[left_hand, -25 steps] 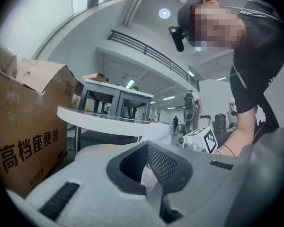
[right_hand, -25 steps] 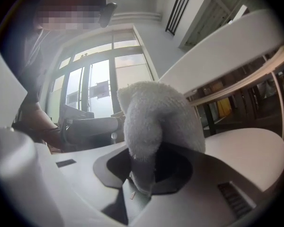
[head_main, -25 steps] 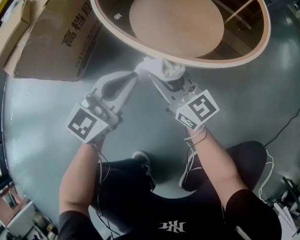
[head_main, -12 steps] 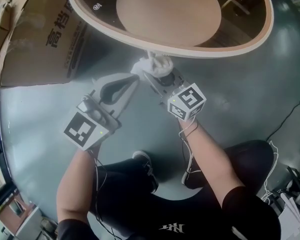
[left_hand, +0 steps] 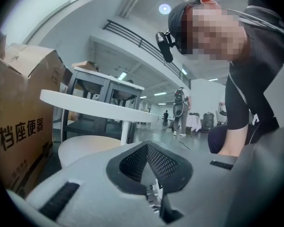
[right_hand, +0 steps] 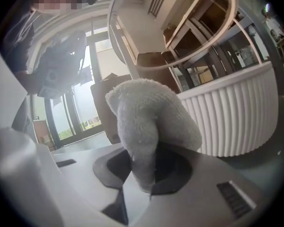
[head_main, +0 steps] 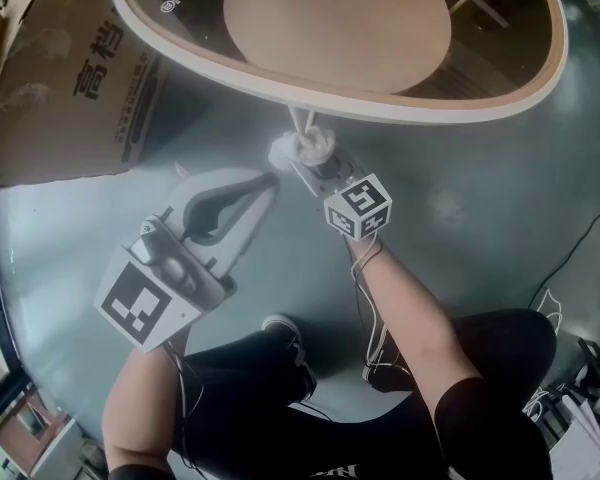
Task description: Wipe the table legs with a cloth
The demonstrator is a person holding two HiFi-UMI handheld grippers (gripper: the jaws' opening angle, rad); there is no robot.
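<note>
Currently, right gripper is clamped tight on a bunched white cloth, the wad bulging past its tips. Just ahead, the cloth appears to touch the thin white table leg, under the table rim. To its left, left gripper has its jaws together, nothing held. Judgement: wiping is under way on this leg; how much is clean can't be told; other legs are probably not yet done.

Just under the rim of the table, the cloth covers the fingers of the right gripper, and we cannot see their tips; only a sliver of the table leg shows, the rest hidden beneath that rim; the table's far side runs off the top edge; left of it, the cardboard box is cropped; beyond it, distant figures are too small to tell.
</note>
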